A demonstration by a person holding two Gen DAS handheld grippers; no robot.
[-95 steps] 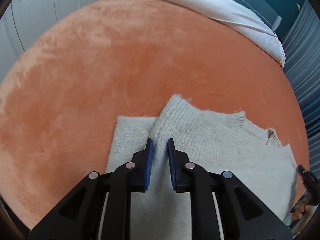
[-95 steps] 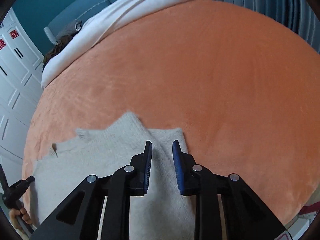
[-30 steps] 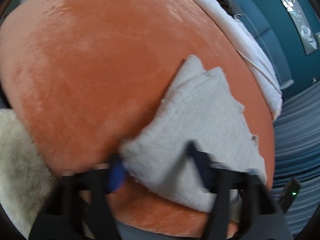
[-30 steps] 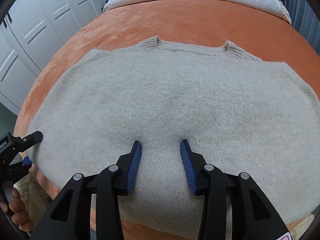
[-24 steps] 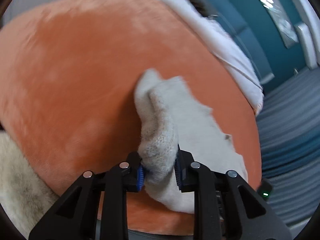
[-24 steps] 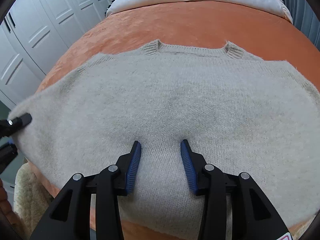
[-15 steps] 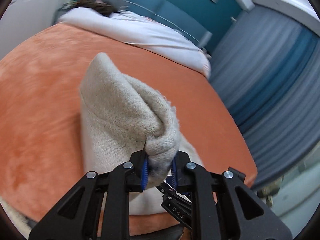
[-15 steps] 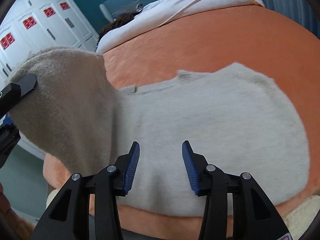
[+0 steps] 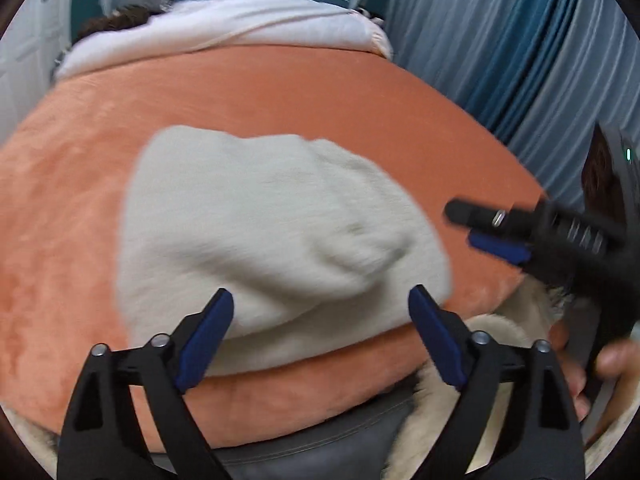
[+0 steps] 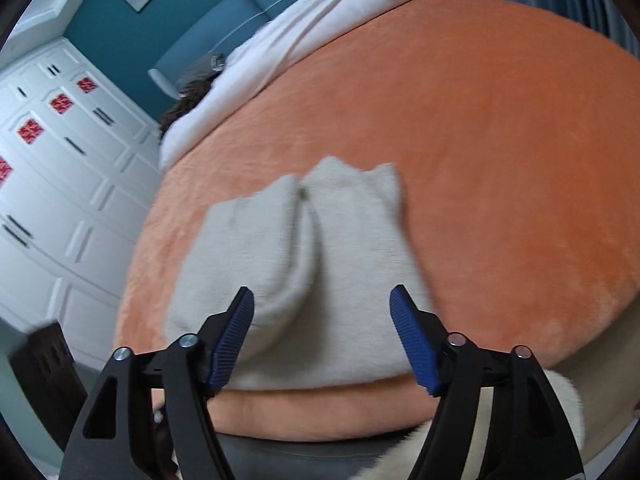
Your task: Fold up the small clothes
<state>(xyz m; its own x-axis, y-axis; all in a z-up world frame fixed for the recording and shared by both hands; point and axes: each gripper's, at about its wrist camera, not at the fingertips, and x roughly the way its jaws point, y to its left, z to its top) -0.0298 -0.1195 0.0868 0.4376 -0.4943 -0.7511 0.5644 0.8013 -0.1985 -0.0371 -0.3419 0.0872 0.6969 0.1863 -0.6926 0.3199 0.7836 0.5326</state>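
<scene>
A pale cream fuzzy knitted sweater [image 9: 272, 216] is seen against a plain orange plush bed blanket [image 9: 328, 92]. Blue ribbed pads on black frames are shown on the left hand-held gripper [image 9: 320, 320] and right hand-held gripper [image 10: 322, 332]. White cupboard doors [image 10: 60, 184] are marked with red square stickers; teal striped curtains [image 9: 516, 44] are visible.

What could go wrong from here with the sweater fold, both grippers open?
1. The sweater lies close to the near edge of the orange blanket; a nudge could slide it off.
2. The folded-over flap looks puffy and rounded, not flat, so it may spring back open now that the left gripper and right gripper are both open and holding nothing.
3. The right gripper sits close beside the left one in the left wrist view; they might collide.
</scene>
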